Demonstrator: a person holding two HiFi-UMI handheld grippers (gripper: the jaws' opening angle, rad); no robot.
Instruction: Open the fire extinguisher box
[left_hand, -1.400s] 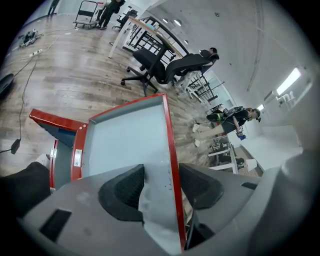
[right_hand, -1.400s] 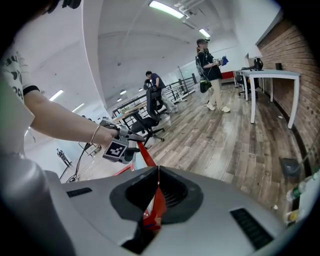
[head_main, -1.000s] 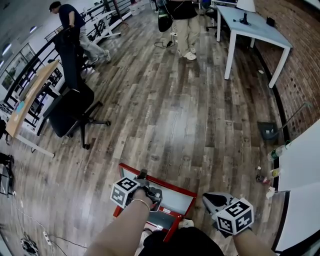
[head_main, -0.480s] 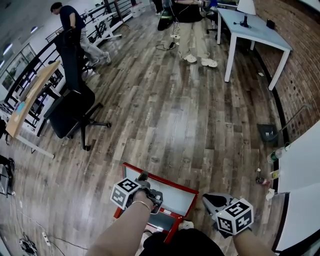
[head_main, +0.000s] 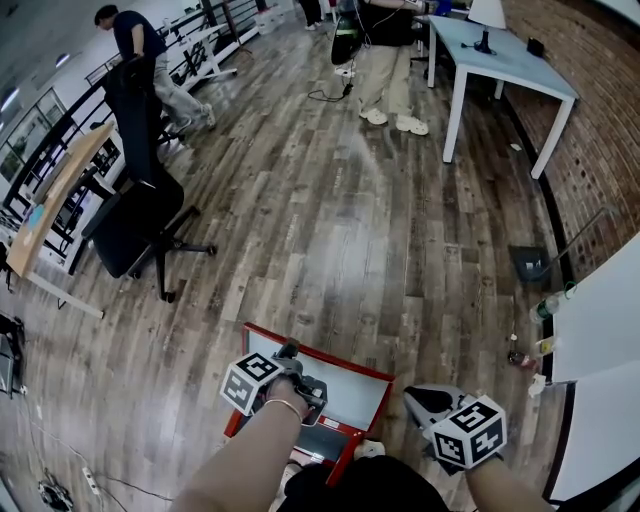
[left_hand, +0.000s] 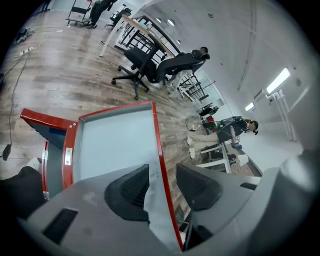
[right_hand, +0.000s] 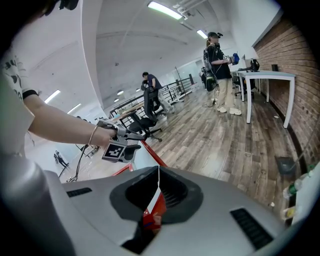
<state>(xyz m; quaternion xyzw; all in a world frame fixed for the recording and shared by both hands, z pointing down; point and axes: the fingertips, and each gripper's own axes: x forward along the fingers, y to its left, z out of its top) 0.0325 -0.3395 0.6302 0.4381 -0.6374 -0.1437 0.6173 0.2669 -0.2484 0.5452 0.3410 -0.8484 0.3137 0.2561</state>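
Fire extinguisher box (head_main: 320, 352): a red-framed cabinet that lies on the wood floor (head_main: 350, 220), directly under the fingers of the left gripper (head_main: 288, 350). Its door (left_hand: 115, 145), a pale panel in a red frame, stands swung up from the box body (left_hand: 42, 122).

Left gripper: in the left gripper view the fingers (left_hand: 127, 190) straddle the door's free red edge (left_hand: 157, 150). The fingers are closing on that edge. The near finger overlaps the pale panel. A strip of floor shows between the red edge and the far finger, so the grasp is not complete.

Right gripper (head_main: 410, 395): it hangs to the right of the left fingers, just beyond the box's right corner and apart from the box. In the right gripper view its fingers (right_hand: 172, 192) are clenched together along a thin seam, with nothing between them. Part of the red box shows below them.

Surroundings: a black office chair (head_main: 135, 225) stands well beyond the left fingers, and a white tabletop (head_main: 500, 60) stands far ahead of the right fingers.
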